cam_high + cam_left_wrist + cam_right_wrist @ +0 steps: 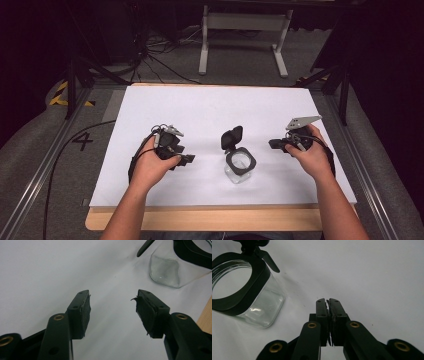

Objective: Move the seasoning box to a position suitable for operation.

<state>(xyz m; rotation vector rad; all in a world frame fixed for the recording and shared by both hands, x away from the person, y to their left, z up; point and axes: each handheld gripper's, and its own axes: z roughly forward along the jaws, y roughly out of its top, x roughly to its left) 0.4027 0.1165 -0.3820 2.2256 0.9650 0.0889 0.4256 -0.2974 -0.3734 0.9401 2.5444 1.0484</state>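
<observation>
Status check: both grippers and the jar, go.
Left gripper open, empty. Right gripper shut, empty. Glass jar upright between them, lid flipped open. Nothing in the way.

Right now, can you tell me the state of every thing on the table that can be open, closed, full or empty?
Glass jar: upright on the white table, open, looks empty.
Jar lid: flipped up and back, attached at the jar's far rim.
Left claw: open, nothing between its pads, apart from the jar.
Right claw: shut, holding nothing, beside the jar without touching it.
</observation>
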